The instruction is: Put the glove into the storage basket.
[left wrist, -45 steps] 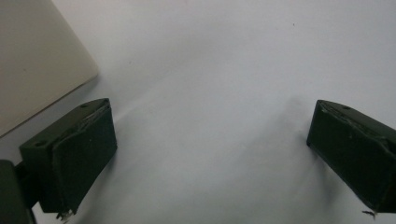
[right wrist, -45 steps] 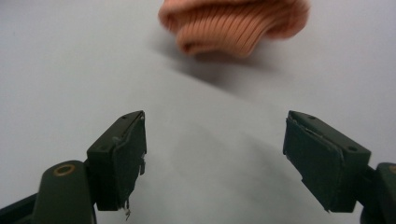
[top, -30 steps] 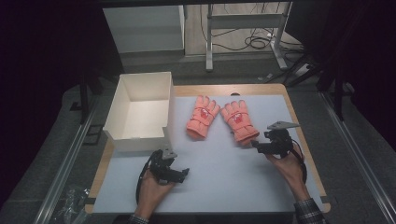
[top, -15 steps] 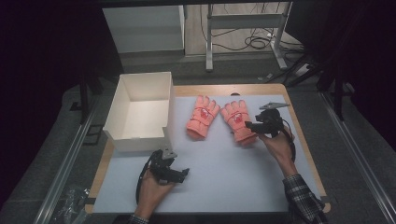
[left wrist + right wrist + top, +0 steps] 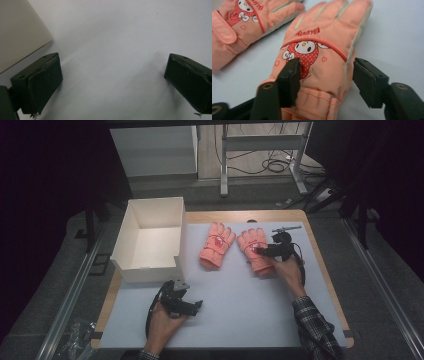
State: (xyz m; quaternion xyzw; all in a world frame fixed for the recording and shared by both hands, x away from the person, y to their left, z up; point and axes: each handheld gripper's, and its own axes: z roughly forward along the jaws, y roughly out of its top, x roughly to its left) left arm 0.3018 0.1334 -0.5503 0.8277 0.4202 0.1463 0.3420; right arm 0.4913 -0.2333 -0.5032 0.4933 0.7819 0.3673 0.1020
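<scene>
Right tongs (image 5: 325, 80), jaws just closing, straddle the cuff end of the nearer padded salmon-pink glove (image 5: 322, 50) on the grey table (image 5: 240, 305); pads not yet pressing. Embroidered lettering unclear. Left tongs (image 5: 112, 85) open over bare table.

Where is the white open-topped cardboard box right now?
In the high view the white open-topped cardboard box sits at the table's left, far corner, left of the two pink gloves, beyond the left gripper.

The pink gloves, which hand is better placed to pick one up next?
Right. The right tongs already straddle the right-hand glove near its cuff, jaws just closing, not yet pressing. The left tongs stand open over bare table beside the white box.
</scene>
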